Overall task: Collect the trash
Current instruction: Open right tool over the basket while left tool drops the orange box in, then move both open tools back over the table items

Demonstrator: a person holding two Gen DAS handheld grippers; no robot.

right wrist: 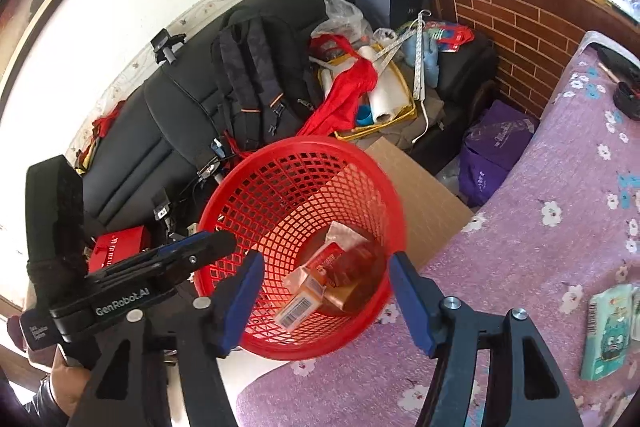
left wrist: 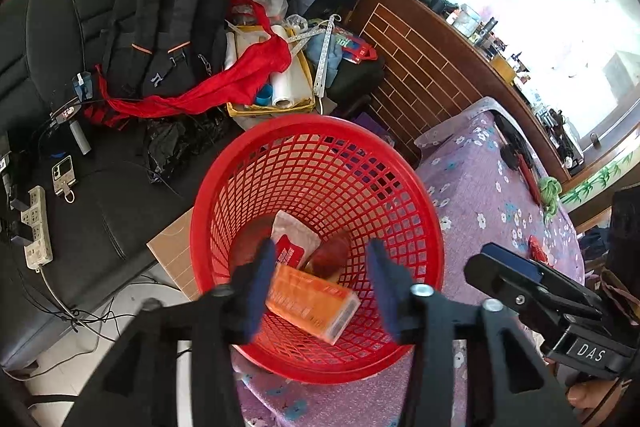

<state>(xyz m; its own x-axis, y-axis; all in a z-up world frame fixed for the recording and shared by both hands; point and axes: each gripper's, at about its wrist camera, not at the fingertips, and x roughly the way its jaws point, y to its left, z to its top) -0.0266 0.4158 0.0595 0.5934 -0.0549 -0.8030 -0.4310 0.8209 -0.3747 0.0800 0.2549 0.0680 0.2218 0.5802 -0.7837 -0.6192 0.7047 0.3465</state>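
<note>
We find both tools poised over the red basket [left wrist: 320,251], which stands at the edge of a surface under a purple flowered cloth [left wrist: 488,195] — whether a bed or a tabletop we cannot tell. The left tool [left wrist: 320,287] stands partly open with nothing between its blue pads; the orange carton [left wrist: 312,301] lies beyond the tips, inside the basket, tilted against the mesh wall. The right tool [right wrist: 326,303] is likewise partly open and grips nothing; the basket's contents show past its tips. We judge that both sit above the mouth so that released items fall inside rather than onto the cloth.

The basket is rigid moulded plastic, a tapering round form with open lattice walls and a smooth rolled rim. Inside it, past the tips, are the carton, a crumpled white-and-red wrapper [left wrist: 294,239] and a brownish glossy packet [right wrist: 352,279]; the carton is thin printed card with a barcode on one end. To the right of the right tool, a teal printed packet [right wrist: 608,335] lies flat on the cloth, in our judgement likely further trash to collect.
</note>
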